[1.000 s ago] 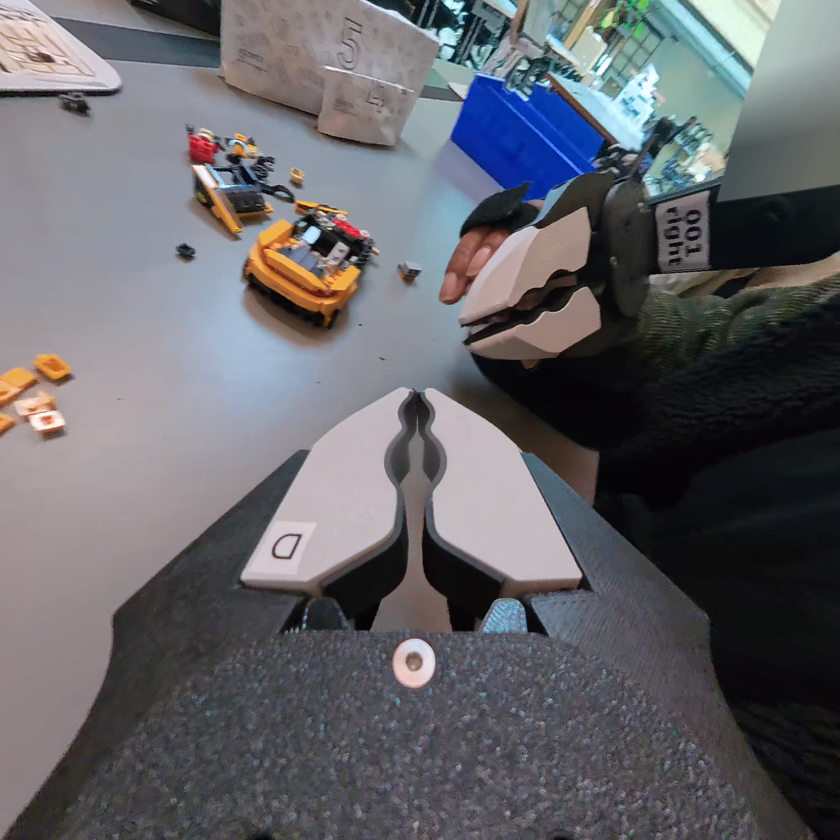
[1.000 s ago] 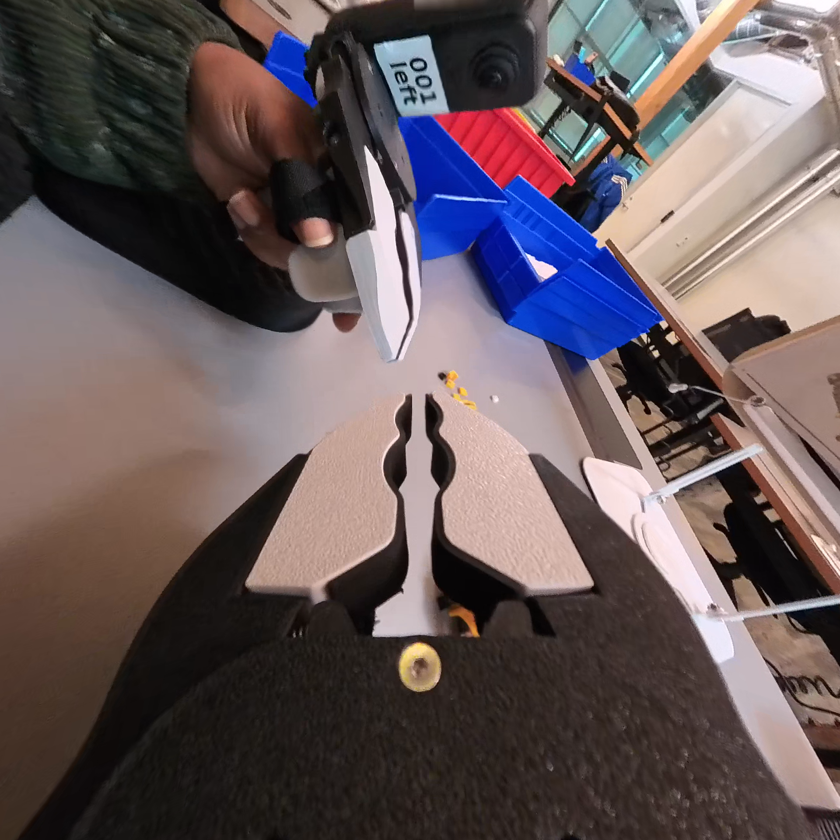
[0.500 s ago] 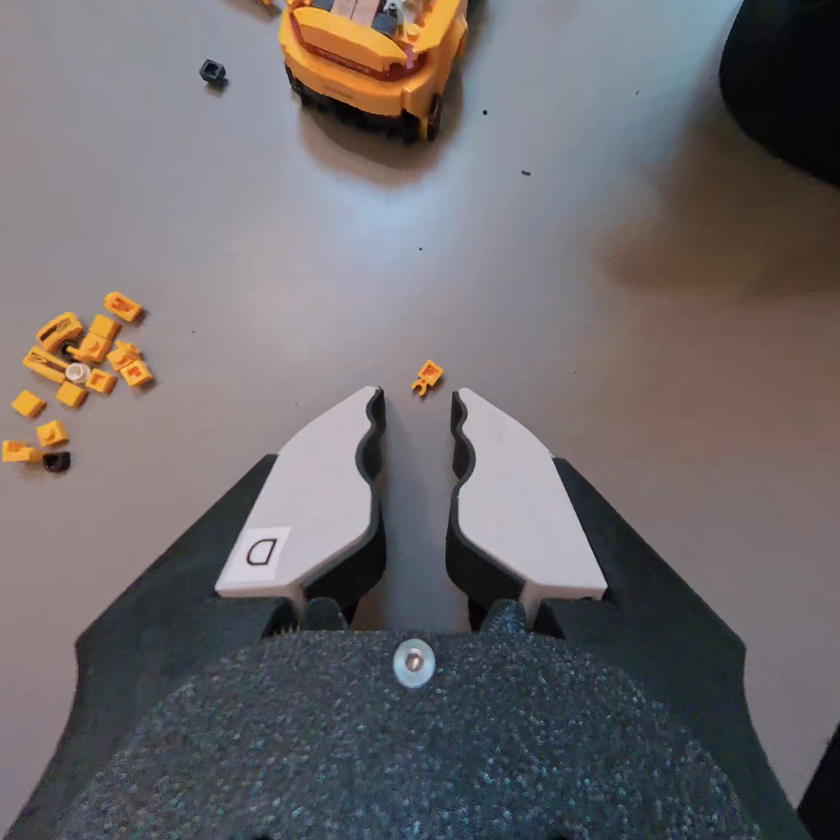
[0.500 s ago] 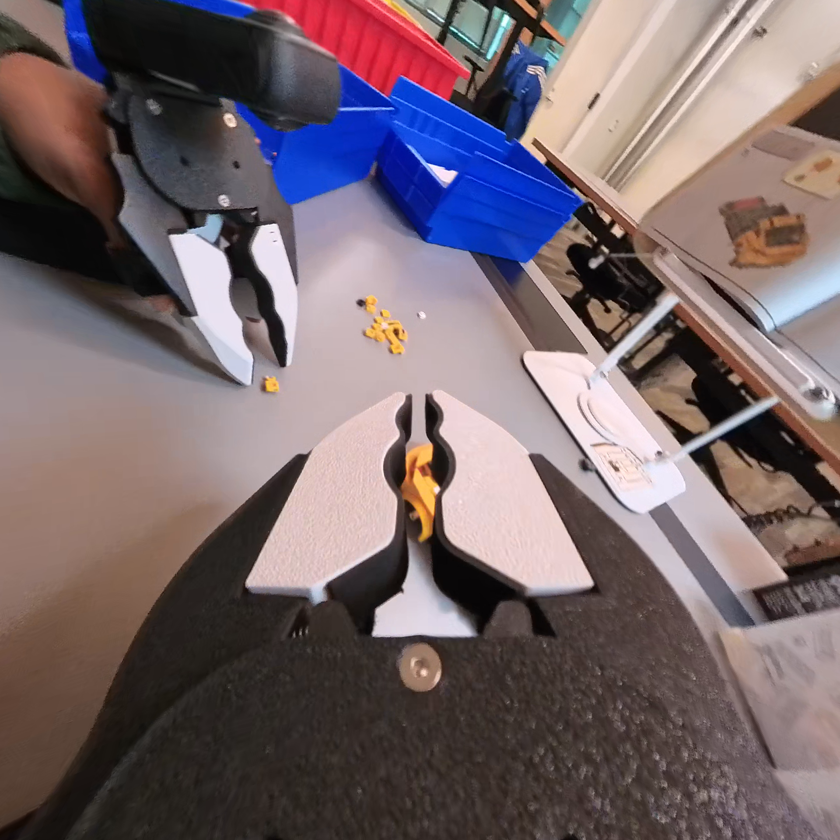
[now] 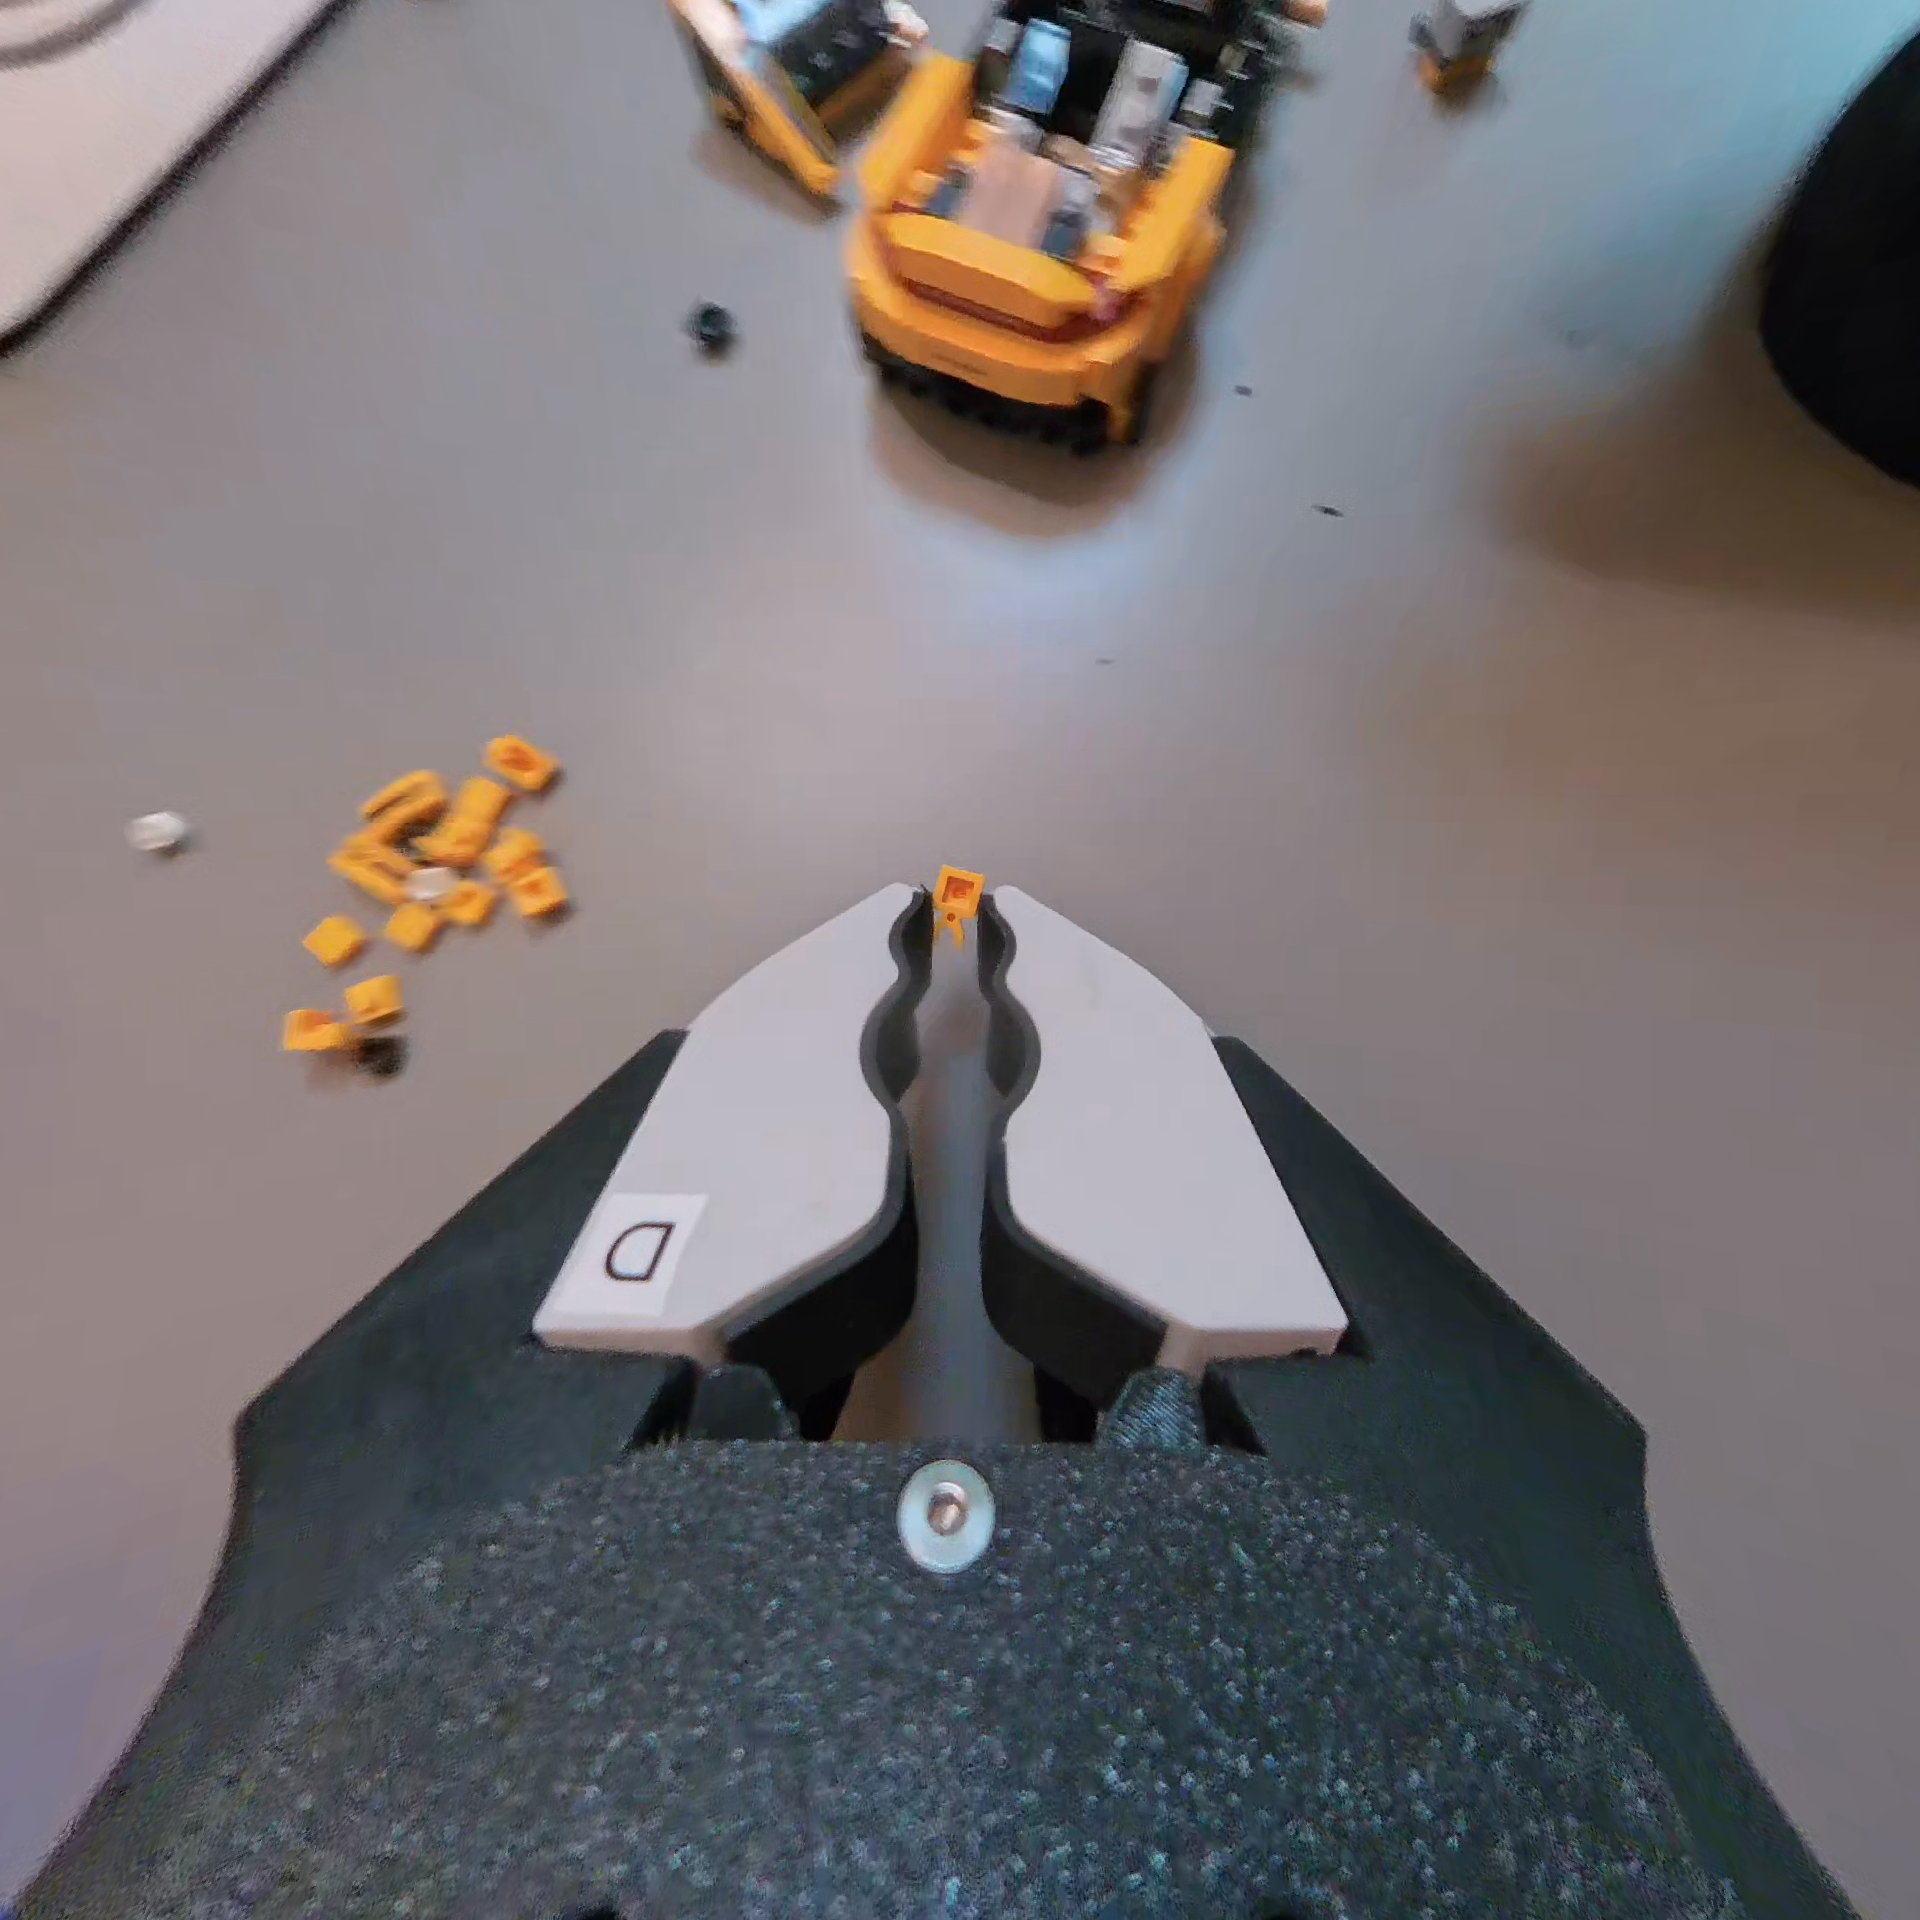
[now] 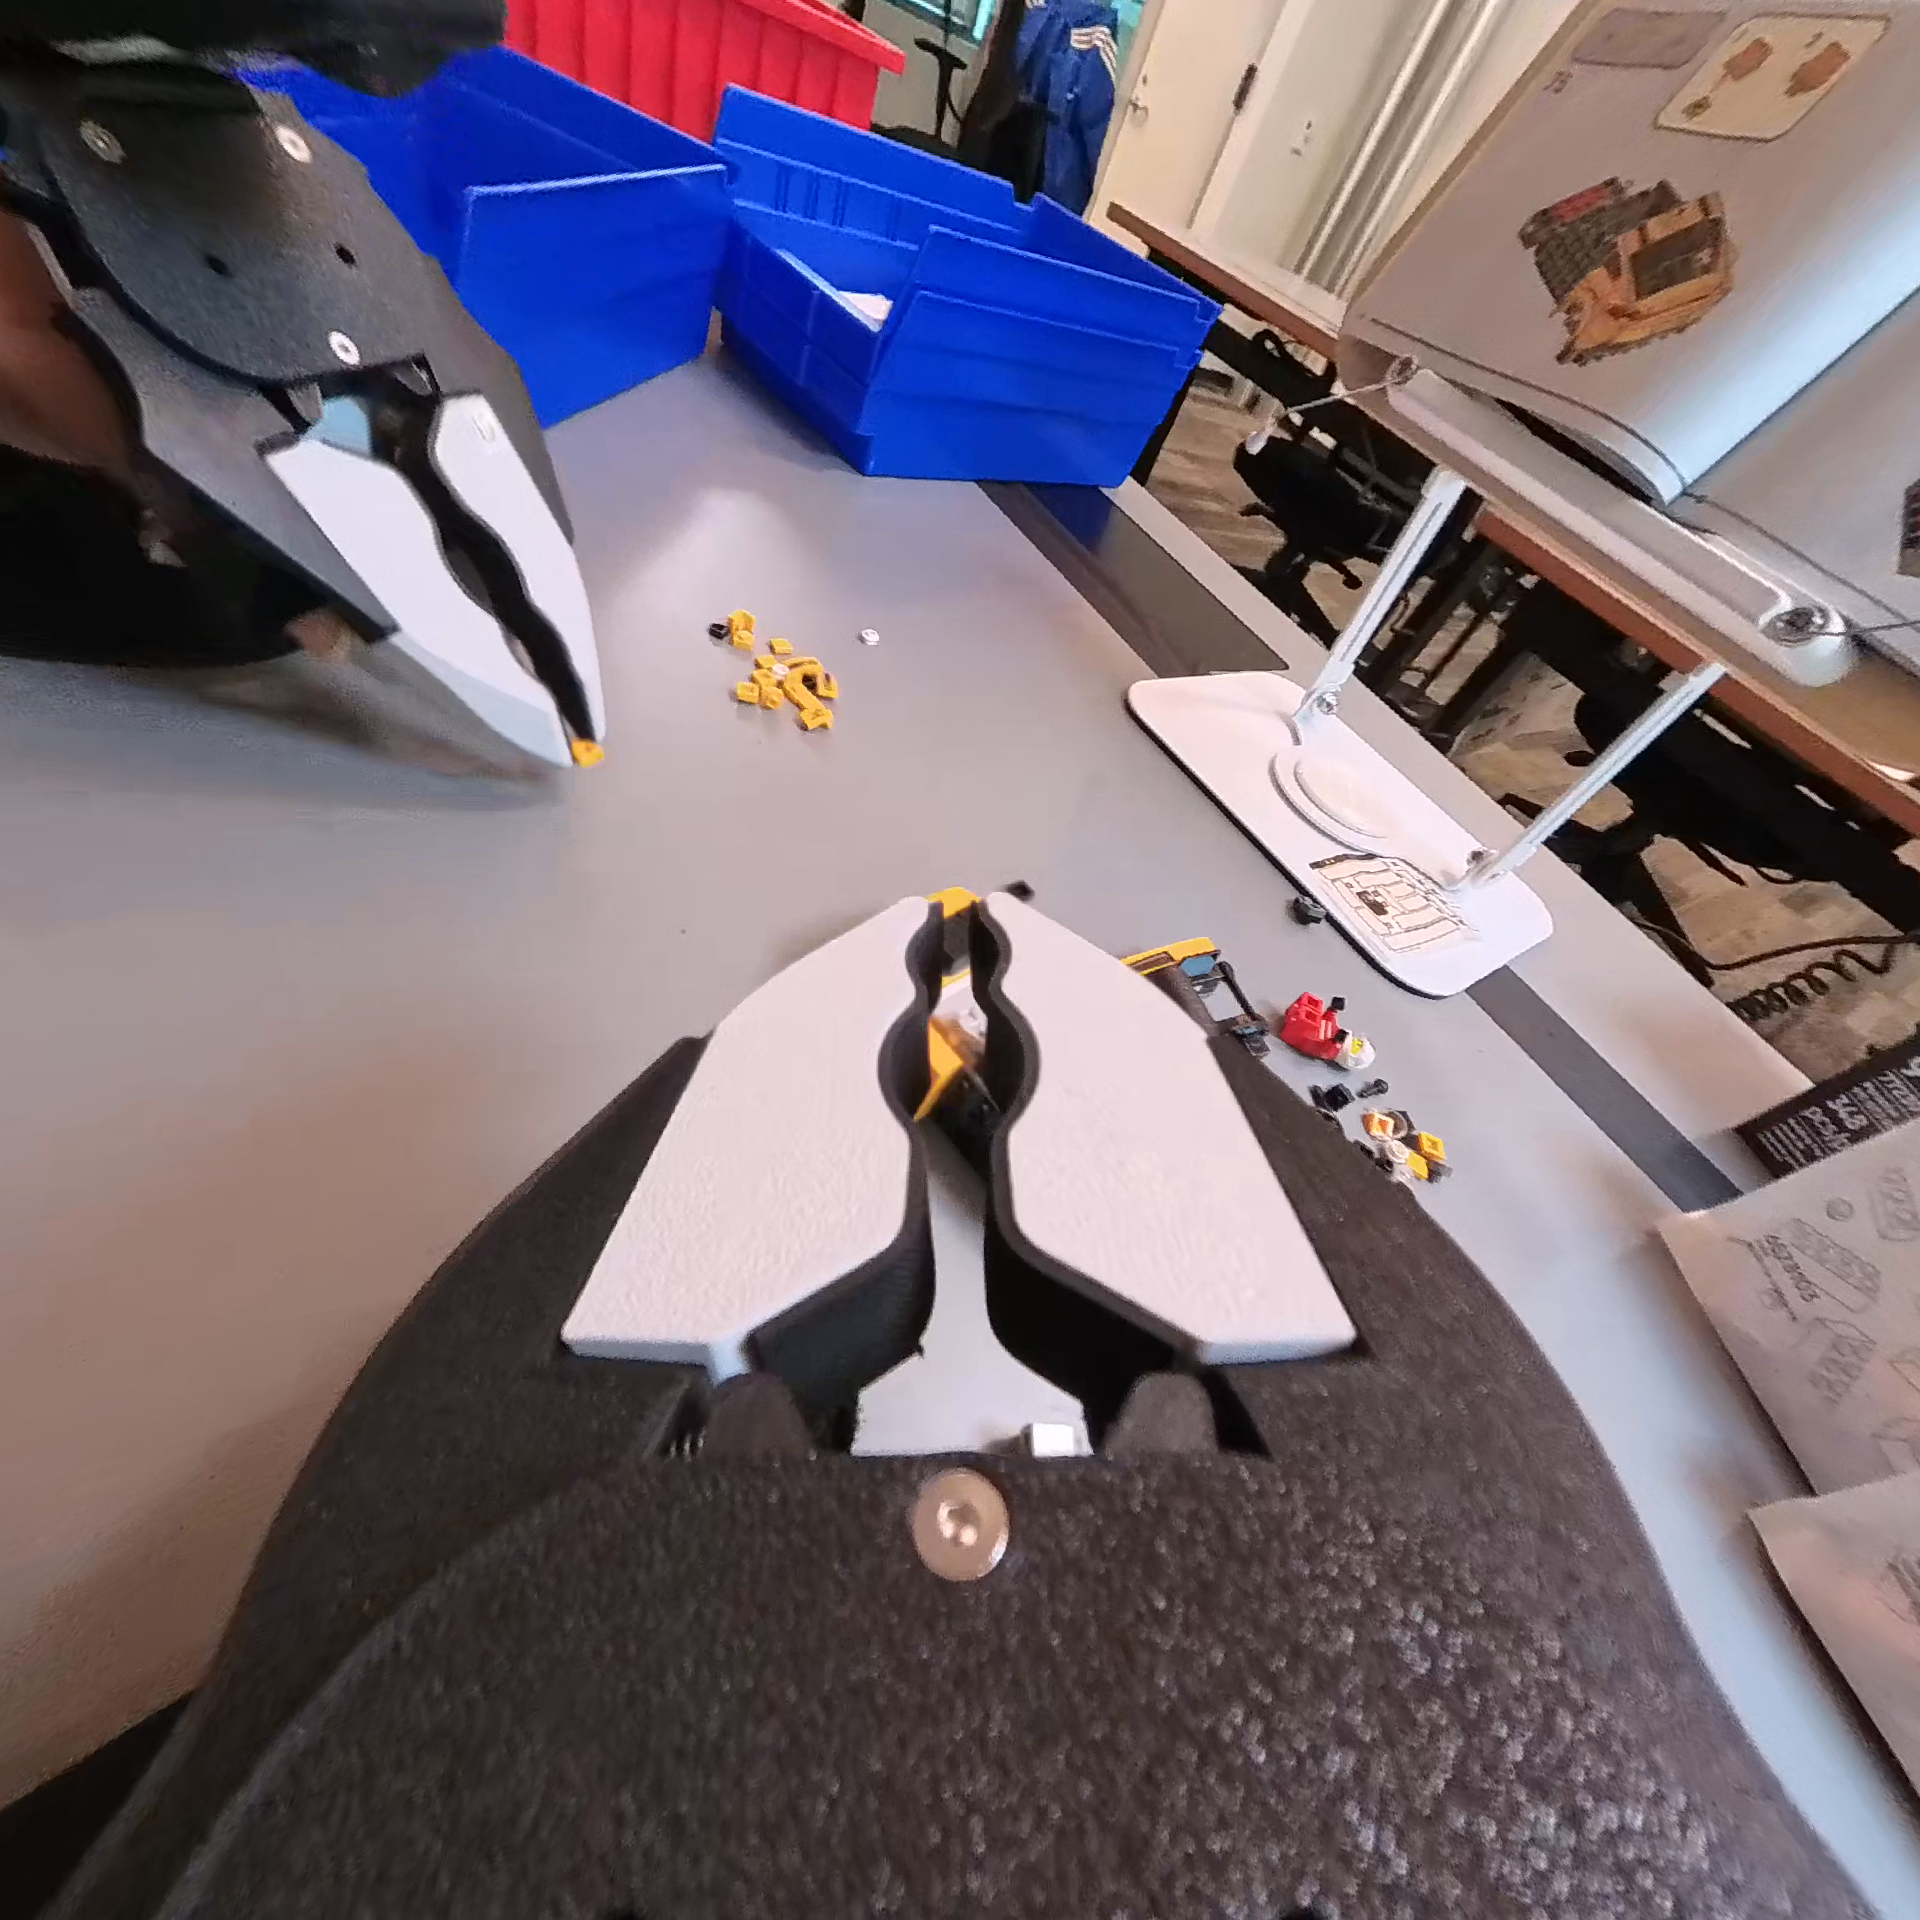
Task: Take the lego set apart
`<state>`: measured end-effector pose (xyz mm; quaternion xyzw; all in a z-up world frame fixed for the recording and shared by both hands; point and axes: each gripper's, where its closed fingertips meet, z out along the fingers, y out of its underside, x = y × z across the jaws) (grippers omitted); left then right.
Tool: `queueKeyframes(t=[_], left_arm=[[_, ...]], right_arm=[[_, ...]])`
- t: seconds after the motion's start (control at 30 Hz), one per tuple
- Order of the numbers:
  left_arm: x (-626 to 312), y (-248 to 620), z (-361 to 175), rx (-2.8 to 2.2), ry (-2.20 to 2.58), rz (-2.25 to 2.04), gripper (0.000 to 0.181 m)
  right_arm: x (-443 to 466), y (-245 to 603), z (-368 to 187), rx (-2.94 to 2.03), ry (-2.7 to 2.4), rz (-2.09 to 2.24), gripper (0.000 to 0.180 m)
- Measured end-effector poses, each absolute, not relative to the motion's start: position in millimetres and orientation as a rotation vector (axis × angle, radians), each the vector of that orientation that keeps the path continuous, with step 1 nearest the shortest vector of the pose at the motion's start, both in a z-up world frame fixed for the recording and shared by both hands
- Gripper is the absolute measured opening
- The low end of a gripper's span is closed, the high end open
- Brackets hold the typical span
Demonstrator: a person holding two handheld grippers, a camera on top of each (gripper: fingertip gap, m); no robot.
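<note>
The yellow lego car (image 5: 1029, 249), roof stripped and insides bared, sat on the grey table (image 5: 1351, 831). The left gripper (image 5: 958, 902) angled down, pinching a small yellow piece (image 5: 958, 894) at its tips. The right gripper (image 6: 956, 914) was closed over a yellow-black chunk (image 6: 951, 1070).

The left gripper (image 5: 957, 902), with 2 pale grey wavy-edged fingers on a black textured body, points steeply down at the table, its tips pinched on a tiny orange piece. The right gripper (image 6: 954, 907), of the same build, is tilted forward and low, its fingers nearly closed around a yellow part.
</note>
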<state>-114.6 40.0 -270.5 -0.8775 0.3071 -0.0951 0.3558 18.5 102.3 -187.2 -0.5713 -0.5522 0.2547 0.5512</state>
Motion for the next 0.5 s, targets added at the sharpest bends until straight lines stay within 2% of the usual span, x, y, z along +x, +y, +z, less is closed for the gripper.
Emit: queueKeyframes(t=[0.27,0.5], left_arm=[[-200.7,93.0,-271.5,-2.359,0.571,-0.021,0.010],[-207.3,100.7,-282.8,-2.344,0.533,-0.101,0.036]], right_arm=[[33.7,128.7,-187.1,-1.441,-1.184,0.533,0.004],[39.2,134.6,-188.3,-1.456,-1.168,0.507,0.004]])
